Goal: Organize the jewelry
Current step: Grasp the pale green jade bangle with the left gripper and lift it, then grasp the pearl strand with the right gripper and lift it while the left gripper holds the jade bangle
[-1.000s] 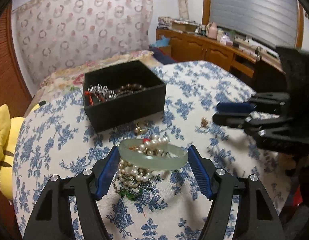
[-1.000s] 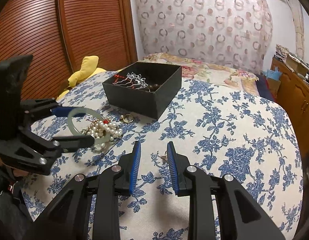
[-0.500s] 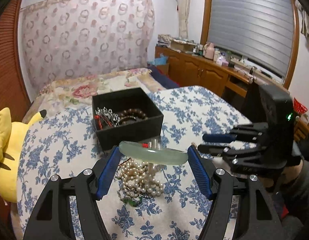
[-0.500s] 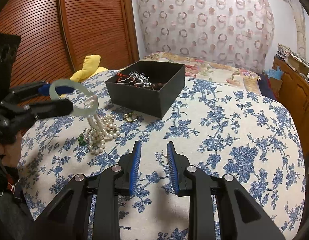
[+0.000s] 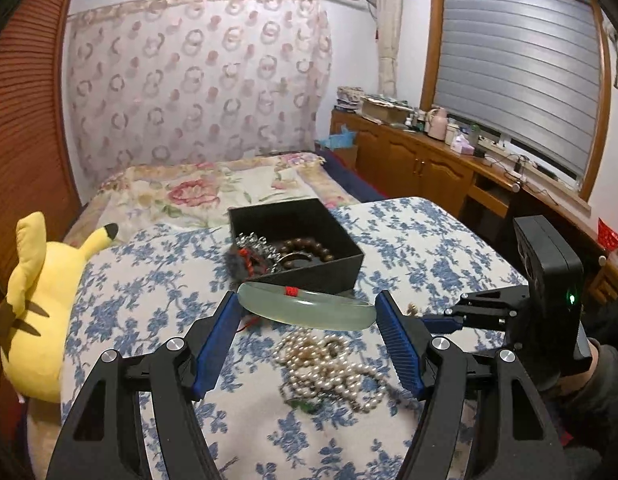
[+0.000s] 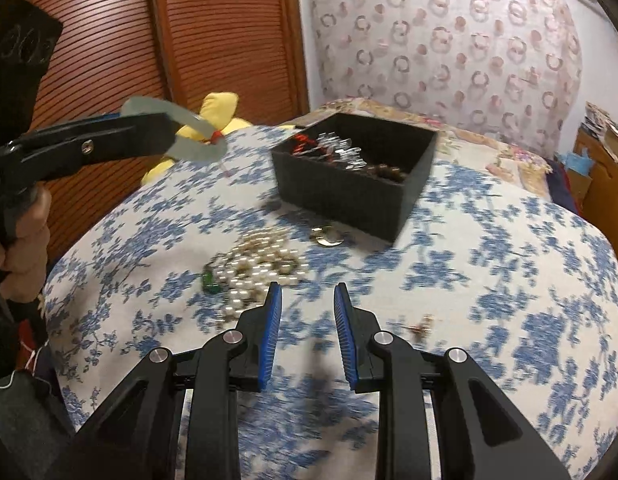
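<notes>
My left gripper (image 5: pixel 307 312) is shut on a pale green jade bangle (image 5: pixel 309 309), held in the air above the blue-flowered cloth; from the right wrist view the bangle (image 6: pixel 197 148) hangs at the upper left. Below it a heap of pearl strands (image 5: pixel 329 368) with a green stone lies on the cloth (image 6: pixel 253 268). The black box (image 5: pixel 297 248) behind holds a silver chain, dark beads and a red piece. My right gripper (image 6: pixel 307 320) hovers over the cloth with a narrow gap between its blue pads and nothing in it. A gold ring (image 6: pixel 327 238) lies near the box (image 6: pixel 357 184).
A small brownish earring (image 6: pixel 421 326) lies on the cloth right of my right gripper. A yellow plush toy (image 5: pixel 41 304) leans at the table's left edge. A bed with a flowered cover (image 5: pixel 213 188) stands behind, wooden cabinets (image 5: pixel 429 160) at the right.
My left gripper has lifted the bangle off the pearl heap, and the strands that hung from it have dropped back onto the cloth. My right gripper has shifted toward the pearls.
</notes>
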{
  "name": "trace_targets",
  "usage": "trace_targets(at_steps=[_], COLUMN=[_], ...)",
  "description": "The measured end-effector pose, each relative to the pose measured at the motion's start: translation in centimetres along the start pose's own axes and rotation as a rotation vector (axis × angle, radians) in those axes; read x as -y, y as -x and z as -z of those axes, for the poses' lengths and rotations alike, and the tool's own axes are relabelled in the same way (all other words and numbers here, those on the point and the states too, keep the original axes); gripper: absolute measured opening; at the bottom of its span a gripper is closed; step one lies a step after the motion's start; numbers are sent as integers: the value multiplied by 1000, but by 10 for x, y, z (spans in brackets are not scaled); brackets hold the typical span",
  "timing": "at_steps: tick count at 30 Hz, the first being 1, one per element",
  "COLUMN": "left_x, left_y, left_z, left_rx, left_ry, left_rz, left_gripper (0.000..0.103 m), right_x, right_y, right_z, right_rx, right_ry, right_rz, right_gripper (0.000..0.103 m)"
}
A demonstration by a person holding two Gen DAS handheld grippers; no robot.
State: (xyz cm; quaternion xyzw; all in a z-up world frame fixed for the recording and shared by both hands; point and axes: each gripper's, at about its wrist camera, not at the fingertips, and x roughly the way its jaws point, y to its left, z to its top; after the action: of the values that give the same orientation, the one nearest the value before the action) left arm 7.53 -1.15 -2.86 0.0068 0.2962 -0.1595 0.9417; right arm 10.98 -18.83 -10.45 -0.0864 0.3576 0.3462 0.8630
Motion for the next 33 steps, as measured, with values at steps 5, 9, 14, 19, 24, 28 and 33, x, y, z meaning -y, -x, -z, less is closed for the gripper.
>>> trace_targets(at_steps=[5,9,14,19,24,28,33], left_x=[-10,-17,-20,-22,-25,-27,-29], left_y=[4,7,8,6,6,6,9], left_z=[5,8,11,15,17,15,12], left_rx=[1,4,2,-4,-8,-5,6], left_ry=[22,34,42,50,57,61,63], left_rz=[-14,-19,-22,-22,-27,-32,-35], left_gripper=[66,66,66,66,66,66,66], right_x=[-19,-27,-27,-26,-23,-18,-16], right_y=[-15,-29,-41,-51,-43,-24,3], right_z=[-3,-5,-13,-17,-16,-22,-36], right_rx=[-28,-62,-89,-115,-96,-50,15], right_ry=[20,20,9,13,19,20,39], right_rz=[-54,-67,-46,-39,-56,-57,-41], right_gripper=[29,29,29,29,15,15,15])
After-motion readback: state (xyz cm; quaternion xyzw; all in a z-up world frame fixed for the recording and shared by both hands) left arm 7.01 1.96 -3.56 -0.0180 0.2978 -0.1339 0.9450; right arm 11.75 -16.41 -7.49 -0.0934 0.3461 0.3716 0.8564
